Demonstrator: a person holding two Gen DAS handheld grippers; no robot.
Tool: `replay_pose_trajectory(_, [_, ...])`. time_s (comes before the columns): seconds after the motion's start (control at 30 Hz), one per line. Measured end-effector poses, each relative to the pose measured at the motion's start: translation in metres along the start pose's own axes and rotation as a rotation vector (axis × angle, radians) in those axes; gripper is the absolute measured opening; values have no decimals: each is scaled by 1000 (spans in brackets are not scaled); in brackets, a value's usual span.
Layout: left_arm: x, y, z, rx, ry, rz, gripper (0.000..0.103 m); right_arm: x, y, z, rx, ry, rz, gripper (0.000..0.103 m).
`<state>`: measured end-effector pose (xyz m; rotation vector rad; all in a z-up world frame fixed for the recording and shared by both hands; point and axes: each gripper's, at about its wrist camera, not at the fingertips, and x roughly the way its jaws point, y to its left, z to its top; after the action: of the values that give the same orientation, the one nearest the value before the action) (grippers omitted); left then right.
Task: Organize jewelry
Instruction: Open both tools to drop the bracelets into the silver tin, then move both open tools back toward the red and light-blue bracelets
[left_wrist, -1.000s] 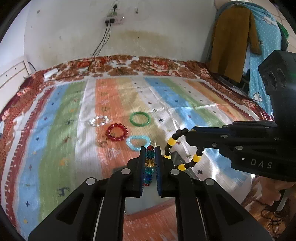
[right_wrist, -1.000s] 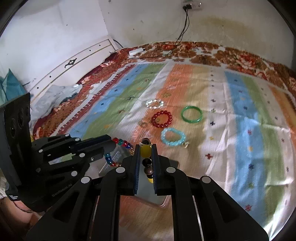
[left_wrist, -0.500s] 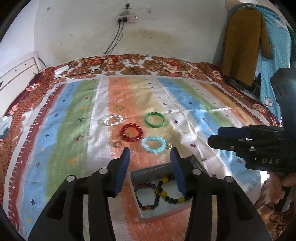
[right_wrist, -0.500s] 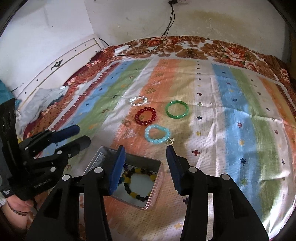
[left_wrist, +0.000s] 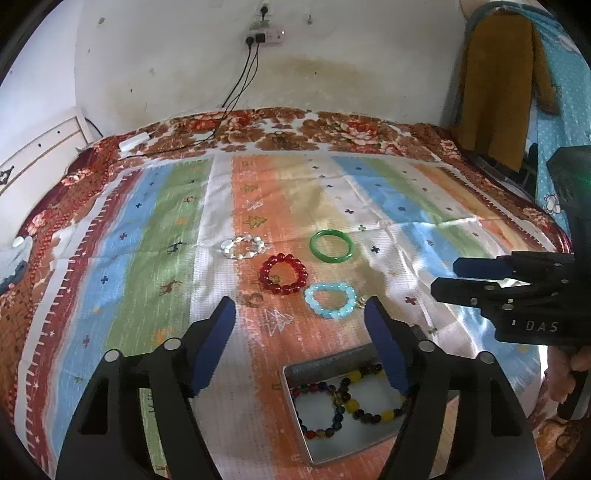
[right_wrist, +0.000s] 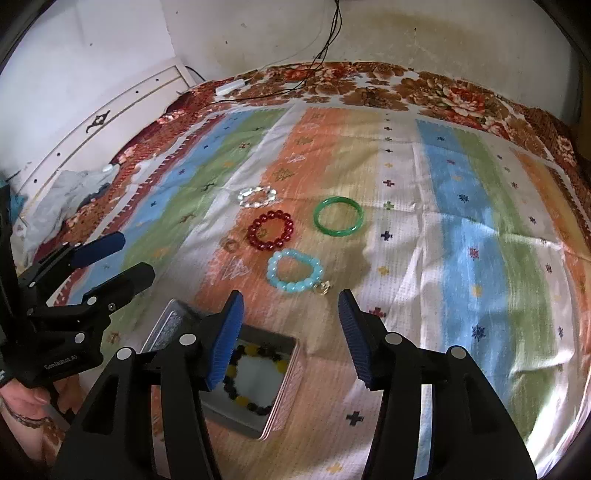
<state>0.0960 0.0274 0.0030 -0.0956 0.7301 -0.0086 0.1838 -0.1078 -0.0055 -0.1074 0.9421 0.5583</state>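
Across the striped bedspread (left_wrist: 155, 229), both empty claws, left claw (left_wrist: 299, 321) and right claw (right_wrist: 291, 314), are opening, the blue bracelet (right_wrist: 294, 271) lying just ahead, nearest the right.

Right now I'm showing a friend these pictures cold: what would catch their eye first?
Probably the striped bedspread filling both views, with four bracelets lying loose mid-bed: white, red, green and pale blue. Nearer the cameras, a metal tin holds two more beaded bracelets, with both black claws hanging empty above the bed, their jaws opening.
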Motion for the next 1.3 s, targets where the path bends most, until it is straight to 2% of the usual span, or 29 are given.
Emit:
replay_pose_trajectory(0.17, [15,7,8,-17,16,30,83,7,-6,6,10,7,-11,59])
replay_pose_trajectory(0.37, [30,13,17,-21,41,68,86,9,-5,13,-3,-5,-5,69])
replay_pose_trajectory(0.57, [42,17,26,-28,51,89,90,24,-12,16,21,35,-16,70])
replay_pose_trajectory(0.87, [60,23,35,-52,84,95,91,42,-16,24,8,61,-44,70])
replay_pose_trajectory(1.3, [88,29,45,-54,137,100,91,64,-16,30,-1,115,-39,70])
